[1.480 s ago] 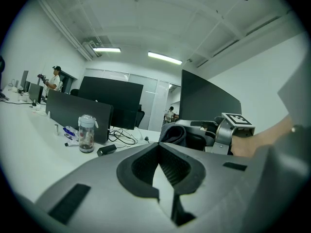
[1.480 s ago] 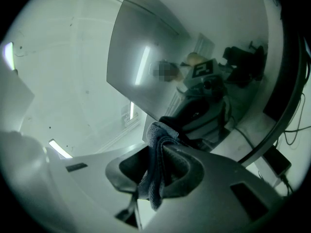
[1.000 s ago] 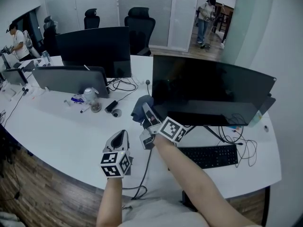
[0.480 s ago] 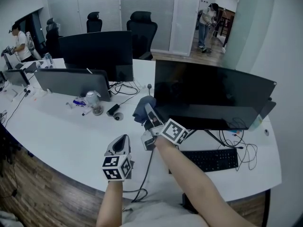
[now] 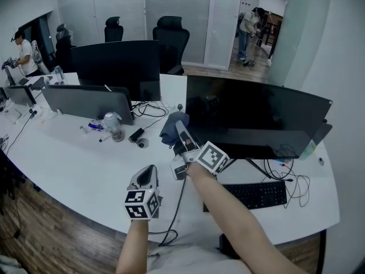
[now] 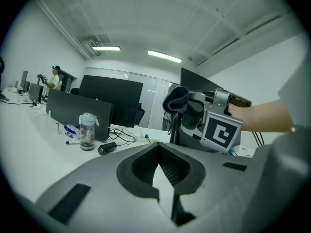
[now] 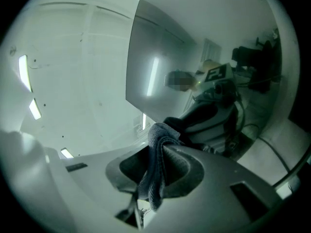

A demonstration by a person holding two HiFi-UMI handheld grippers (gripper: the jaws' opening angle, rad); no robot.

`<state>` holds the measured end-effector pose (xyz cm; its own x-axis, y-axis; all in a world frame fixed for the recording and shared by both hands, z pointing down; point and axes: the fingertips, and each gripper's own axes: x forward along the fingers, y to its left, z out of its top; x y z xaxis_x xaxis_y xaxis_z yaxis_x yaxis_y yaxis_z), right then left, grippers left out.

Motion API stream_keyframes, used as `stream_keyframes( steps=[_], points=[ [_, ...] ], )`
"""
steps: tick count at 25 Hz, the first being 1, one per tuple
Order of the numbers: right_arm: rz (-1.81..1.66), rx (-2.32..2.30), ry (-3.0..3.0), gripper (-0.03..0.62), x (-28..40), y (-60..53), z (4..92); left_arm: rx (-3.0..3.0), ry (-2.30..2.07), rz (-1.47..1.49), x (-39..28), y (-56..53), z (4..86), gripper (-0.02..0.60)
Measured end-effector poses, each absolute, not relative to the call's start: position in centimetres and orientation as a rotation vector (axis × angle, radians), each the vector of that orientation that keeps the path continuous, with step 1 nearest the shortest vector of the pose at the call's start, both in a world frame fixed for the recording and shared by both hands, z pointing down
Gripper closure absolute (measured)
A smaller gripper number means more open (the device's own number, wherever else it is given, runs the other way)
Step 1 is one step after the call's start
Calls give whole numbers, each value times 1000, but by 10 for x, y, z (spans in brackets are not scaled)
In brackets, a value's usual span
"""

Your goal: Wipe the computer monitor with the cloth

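Cloth (image 5: 169, 131) has barely shifted, still pinched in the right gripper's (image 5: 180, 133) fingers beside the monitor's (image 5: 256, 119) left edge; wiping hasn't begun. Left gripper (image 5: 148, 174), fingers pressed together, idles over the desk (image 5: 68, 158).

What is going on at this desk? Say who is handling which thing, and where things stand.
A person with a gripper in each hand is set to wipe the large dark monitor. The right gripper has its jaws shut on a dark blue cloth, held up at the screen's left edge; whether the cloth touches the screen cannot be told. The left gripper hovers over the white desk, its jaws together with nothing between them.
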<state>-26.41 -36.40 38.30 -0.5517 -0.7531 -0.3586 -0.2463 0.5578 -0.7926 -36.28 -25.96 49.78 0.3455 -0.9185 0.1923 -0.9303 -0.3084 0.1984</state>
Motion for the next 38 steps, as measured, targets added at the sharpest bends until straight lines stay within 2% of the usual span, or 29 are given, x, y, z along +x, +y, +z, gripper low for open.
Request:
stream_keyframes(
  steps=[38],
  points=[
    [-694, -702, 2118, 526, -265, -377, 285, 2333, -1653, 57, -362, -265, 500, 574]
  ],
)
